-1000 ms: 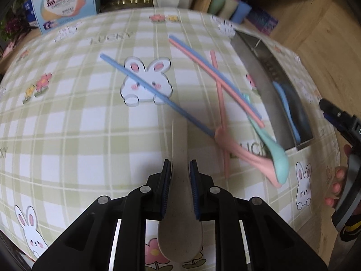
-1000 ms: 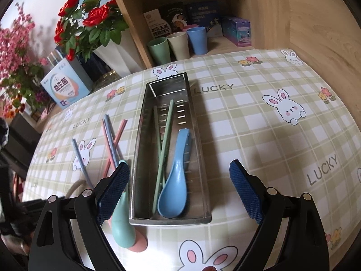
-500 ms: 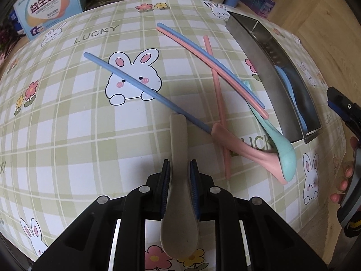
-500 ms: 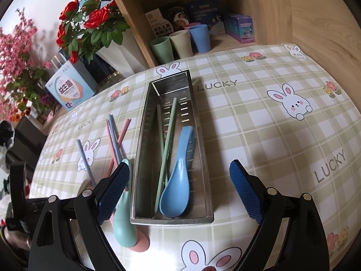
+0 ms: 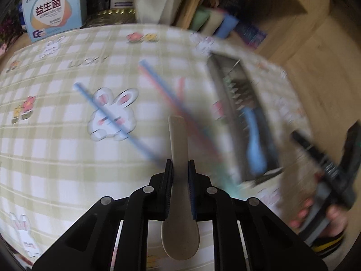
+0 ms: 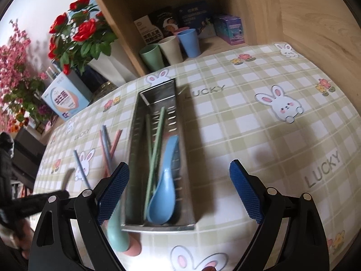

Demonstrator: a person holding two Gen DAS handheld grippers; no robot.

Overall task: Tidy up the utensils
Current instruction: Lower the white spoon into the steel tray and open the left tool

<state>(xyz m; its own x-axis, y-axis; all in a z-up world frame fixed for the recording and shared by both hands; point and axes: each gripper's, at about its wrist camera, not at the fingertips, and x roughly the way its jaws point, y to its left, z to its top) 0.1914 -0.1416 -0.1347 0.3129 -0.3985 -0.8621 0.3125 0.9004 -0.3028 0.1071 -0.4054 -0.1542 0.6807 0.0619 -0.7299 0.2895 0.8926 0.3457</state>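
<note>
Left claw (image 5: 180, 176) pinched the beige spoon (image 5: 179, 194) by its neck, handle pointing ahead, metal tray (image 6: 135, 169) lying off to its right, right claw (image 6: 179, 199) spread wide over it

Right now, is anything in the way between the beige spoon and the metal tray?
Nothing blocks it from above. The left gripper holds the beige spoon above the table; chopsticks and two spoons lie flat before the tray.

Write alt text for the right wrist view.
The open right gripper hovers over a long perforated metal tray holding a blue plastic spoon and green chopsticks on a bunny-print checked tablecloth. Pink and blue chopsticks lie on the cloth beside it.
</note>
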